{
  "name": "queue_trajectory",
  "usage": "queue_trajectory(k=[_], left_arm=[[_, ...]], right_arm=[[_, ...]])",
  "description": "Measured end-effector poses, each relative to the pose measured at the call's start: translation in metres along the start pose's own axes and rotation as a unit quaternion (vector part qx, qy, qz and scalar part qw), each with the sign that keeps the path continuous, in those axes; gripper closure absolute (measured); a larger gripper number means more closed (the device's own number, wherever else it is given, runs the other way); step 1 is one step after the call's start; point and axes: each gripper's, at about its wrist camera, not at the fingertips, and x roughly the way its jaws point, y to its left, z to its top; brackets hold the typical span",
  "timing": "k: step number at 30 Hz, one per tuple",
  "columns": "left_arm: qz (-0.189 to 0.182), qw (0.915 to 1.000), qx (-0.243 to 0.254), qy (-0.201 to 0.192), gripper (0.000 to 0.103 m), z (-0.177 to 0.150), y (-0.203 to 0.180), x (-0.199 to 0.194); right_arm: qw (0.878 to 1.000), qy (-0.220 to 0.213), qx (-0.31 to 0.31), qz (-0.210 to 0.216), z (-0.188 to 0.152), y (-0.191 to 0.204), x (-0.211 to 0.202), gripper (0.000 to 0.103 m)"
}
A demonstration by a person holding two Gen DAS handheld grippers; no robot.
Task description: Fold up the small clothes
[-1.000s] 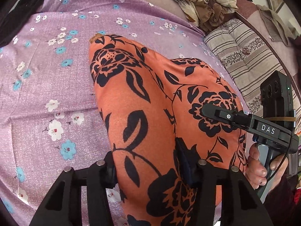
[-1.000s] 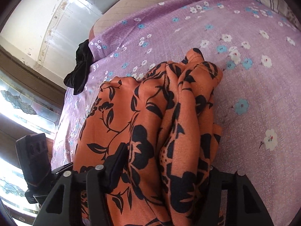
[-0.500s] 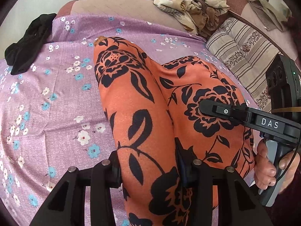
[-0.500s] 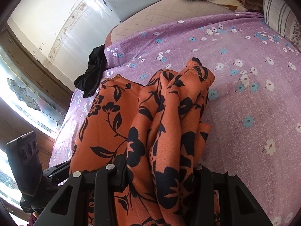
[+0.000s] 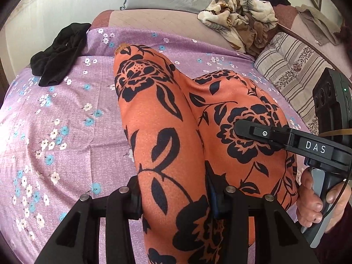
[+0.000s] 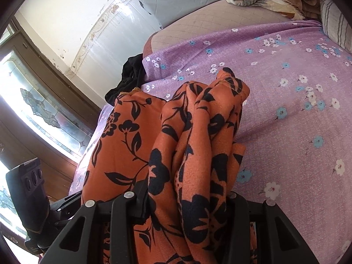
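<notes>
The left tool (image 5: 173, 194) is pinching one bunch of the orange flowered cloth (image 5: 167, 118), and the right tool (image 6: 187, 200) is pinching another thick bunch of it. The cloth hangs from both tools and its far end lies on the purple bed sheet (image 5: 66, 110). A black garment (image 5: 58, 63) sits near the sheet's far corner, and a striped cushion (image 5: 292, 66) lies at the side.
</notes>
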Motion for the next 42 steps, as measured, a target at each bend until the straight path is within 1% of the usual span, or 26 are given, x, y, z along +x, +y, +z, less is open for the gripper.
queue_trajectory(k=[10,16,21,31,42], left_arm=[[0.02,0.9997,-0.014,-0.002,0.057,-0.015,0.022,-0.013],[0.029,0.9993,-0.024,-0.005,0.057,-0.022,0.034,-0.018],[0.034,0.999,-0.029,0.001,0.057,-0.028,0.041,-0.018],[0.038,0.9987,-0.035,0.003,0.057,-0.034,0.047,-0.021],[0.04,0.9982,-0.041,0.019,0.057,-0.037,0.05,-0.015]], right_arm=[[1.0,0.014,-0.002,0.019,-0.011,0.021,0.018,0.059],[0.999,0.02,-0.002,0.025,-0.01,0.024,0.018,0.059],[0.999,0.027,-0.001,0.026,-0.012,0.023,0.02,0.059],[0.999,0.035,-0.006,0.027,-0.019,0.029,0.026,0.059],[0.999,0.047,0.001,0.023,-0.021,0.029,0.035,0.059]])
